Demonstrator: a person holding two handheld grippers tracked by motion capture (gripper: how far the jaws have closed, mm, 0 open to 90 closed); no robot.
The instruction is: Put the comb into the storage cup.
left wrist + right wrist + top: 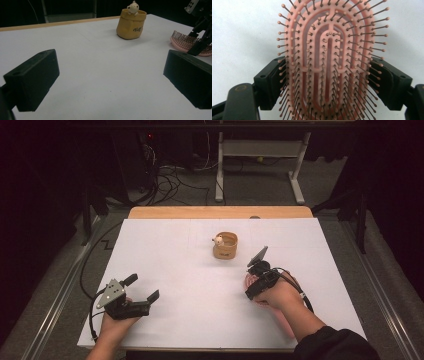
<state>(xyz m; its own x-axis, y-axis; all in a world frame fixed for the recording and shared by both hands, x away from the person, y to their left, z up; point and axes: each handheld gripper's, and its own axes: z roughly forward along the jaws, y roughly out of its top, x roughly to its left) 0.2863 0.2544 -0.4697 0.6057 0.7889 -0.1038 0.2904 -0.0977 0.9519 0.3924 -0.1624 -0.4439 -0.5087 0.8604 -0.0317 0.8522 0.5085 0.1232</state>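
Pink hairbrush (329, 62) lies bristles-up on the white bench (200, 270), near its right side, with your right tongs (252, 281) straddling its head, pads at the bristles, grip uncertain. Your left tongs (110, 75) gape empty.

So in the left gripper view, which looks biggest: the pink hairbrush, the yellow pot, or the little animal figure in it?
1. Yellow pot.
2. Pink hairbrush, though it is cut off by the frame edge and partly hidden, so unsure.
3. Animal figure, clearly smallest.
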